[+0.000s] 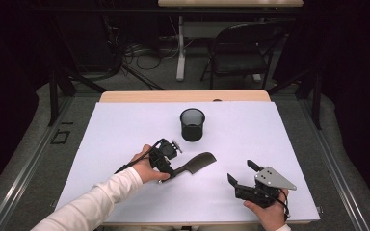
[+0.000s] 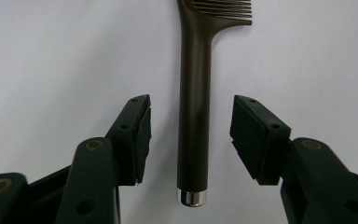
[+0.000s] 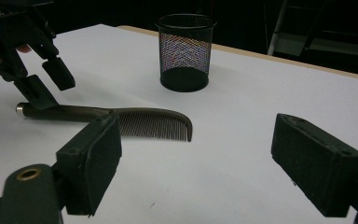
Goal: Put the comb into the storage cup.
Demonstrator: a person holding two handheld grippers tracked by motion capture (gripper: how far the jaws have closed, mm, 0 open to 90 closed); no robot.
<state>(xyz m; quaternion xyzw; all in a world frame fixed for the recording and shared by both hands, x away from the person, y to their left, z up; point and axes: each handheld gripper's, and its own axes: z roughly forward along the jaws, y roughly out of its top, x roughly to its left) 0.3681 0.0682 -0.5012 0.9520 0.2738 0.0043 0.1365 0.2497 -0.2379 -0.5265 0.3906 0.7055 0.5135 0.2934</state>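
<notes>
The comb [image 2: 193, 116] lies flat just in front of the cup [image 1: 192, 124], its handle running straight between the left gripper's [image 2: 191, 135] unclenched jaws — pads clear of it; the right gripper [image 1: 244, 174] waits open, farther off.

We wear a white long sleeve [image 1: 96, 199] on our left arm. Our left gripper [image 1: 169, 172] is black, with a black cable [image 1: 139, 159] trailing. Our right gripper [image 1: 242, 173] is black too, topped by a grey three-cornered plate [image 1: 273, 178] with dark screws. Brass-coloured rivets [image 2: 94, 144] mark the jaw arms.
</notes>
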